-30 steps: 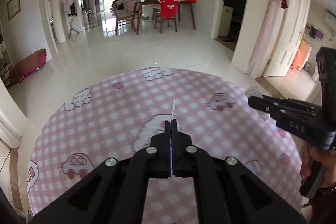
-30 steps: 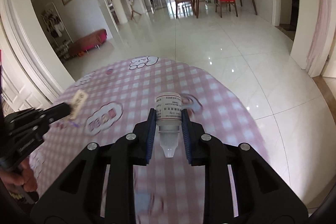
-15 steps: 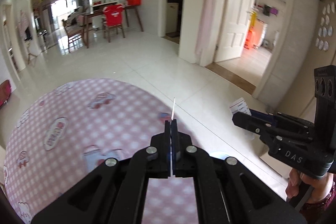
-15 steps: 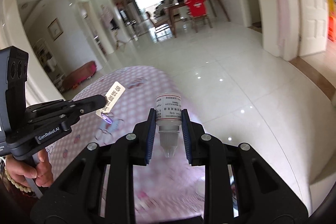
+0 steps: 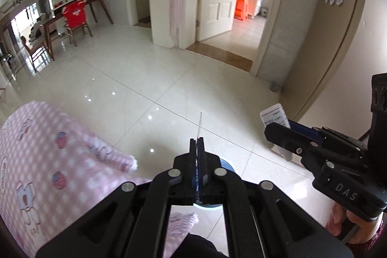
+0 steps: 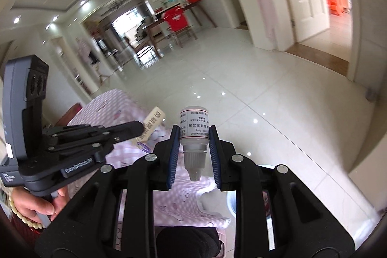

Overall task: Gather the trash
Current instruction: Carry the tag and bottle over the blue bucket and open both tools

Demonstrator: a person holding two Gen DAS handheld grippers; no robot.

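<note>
My left gripper (image 5: 197, 140) is shut on a thin flat paper card (image 5: 199, 123), seen edge-on; the same card (image 6: 152, 123) shows printed text in the right wrist view, held by the left gripper (image 6: 139, 131). My right gripper (image 6: 194, 137) is shut on a small white dropper bottle (image 6: 194, 129), nozzle pointing back toward the camera. In the left wrist view the right gripper (image 5: 271, 132) holds that bottle (image 5: 274, 116) at the right. A pale blue bin rim (image 5: 227, 166) lies on the floor just below the left fingers; it also shows in the right wrist view (image 6: 231, 203).
The pink checked tablecloth (image 5: 48, 161) hangs over the table edge at the left. Glossy white floor tiles (image 5: 169, 79) stretch ahead. A beige wall (image 5: 326, 52) and an open doorway (image 5: 241, 16) stand to the right. A dining table with a red chair (image 5: 75, 16) is far back.
Both grippers have swung right and off the table, out over the floor. The tablecloth has slid to the left of both views and a blue bin rim has appeared below. Both grips are unchanged.
</note>
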